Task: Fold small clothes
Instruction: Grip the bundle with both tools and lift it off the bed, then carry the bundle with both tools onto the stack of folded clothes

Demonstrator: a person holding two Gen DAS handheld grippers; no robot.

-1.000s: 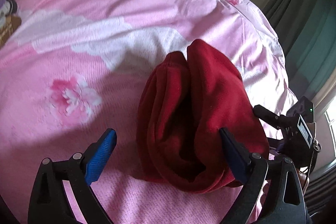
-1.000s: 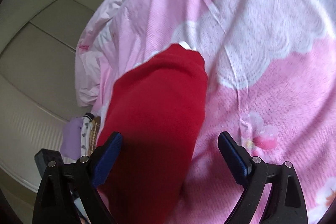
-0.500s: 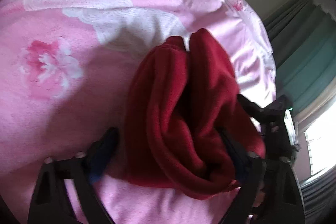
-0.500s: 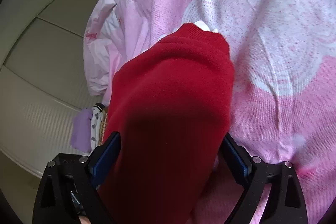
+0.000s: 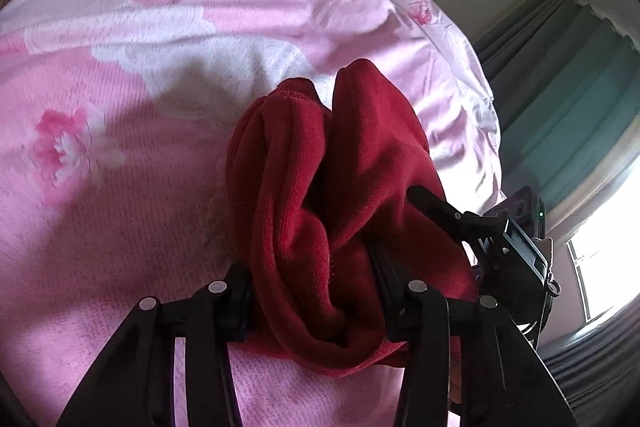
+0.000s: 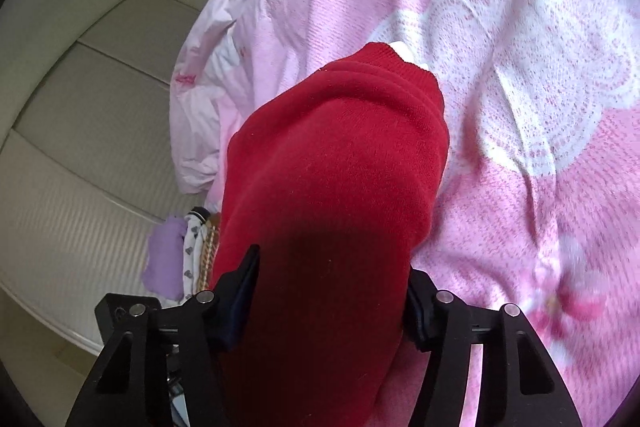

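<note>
In the left wrist view, the left gripper (image 5: 312,291) pinches a bunched, fuzzy dark-red knit sweater (image 5: 340,187) between its fingers, the thick folds bulging over a pink floral bedspread (image 5: 140,187) with white lace-like patches. In the right wrist view, the right gripper (image 6: 332,291) clamps the same sweater (image 6: 332,167), a smooth rounded roll with a ribbed hem, above the bedspread (image 6: 520,107).

Both wrist cameras look steeply down, very close, from opposite sides at the same red garment (image 5: 352,195) (image 6: 336,187) (on a pink bed (image 5: 132,211)).
</note>
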